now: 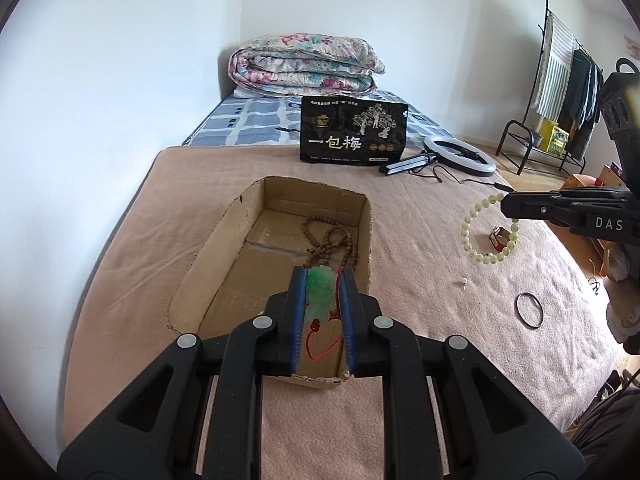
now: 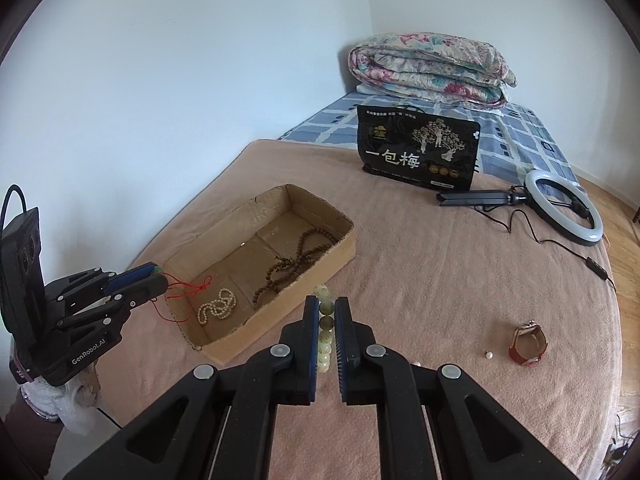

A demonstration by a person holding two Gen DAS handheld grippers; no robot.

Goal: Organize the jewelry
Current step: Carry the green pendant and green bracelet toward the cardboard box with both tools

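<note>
In the left wrist view the left gripper (image 1: 323, 292) hangs over the near end of the open cardboard box (image 1: 224, 240), jaws clenched on a green pendant (image 1: 320, 290) whose red cord (image 1: 324, 340) loops down between the blue pads; holding it above the box looks like the setup for dropping it in beside the brown bead necklace (image 1: 332, 240) lying at the far right of the box floor. Off to the right, the right gripper (image 1: 506, 205) holds a pale green bead bracelet (image 1: 486, 232) that dangles as a ring above the pink blanket (image 1: 420, 232), with a red-strapped watch (image 1: 500, 237) showing through the loop and a black ring (image 1: 529, 309) lying nearer. In the right wrist view the right gripper (image 2: 327, 312) is shut on the bead bracelet (image 2: 325, 320), the beads running in a line between the pads and poking out past the tips, just short of the box's near wall (image 2: 280, 320). At left the left gripper (image 2: 154, 278) reaches over the box corner, red cord (image 2: 188, 286) trailing inward, near a pearl necklace (image 2: 218, 308). The watch (image 2: 529, 342) and a loose pearl (image 2: 488, 355) remain on the blanket to the right.
</note>
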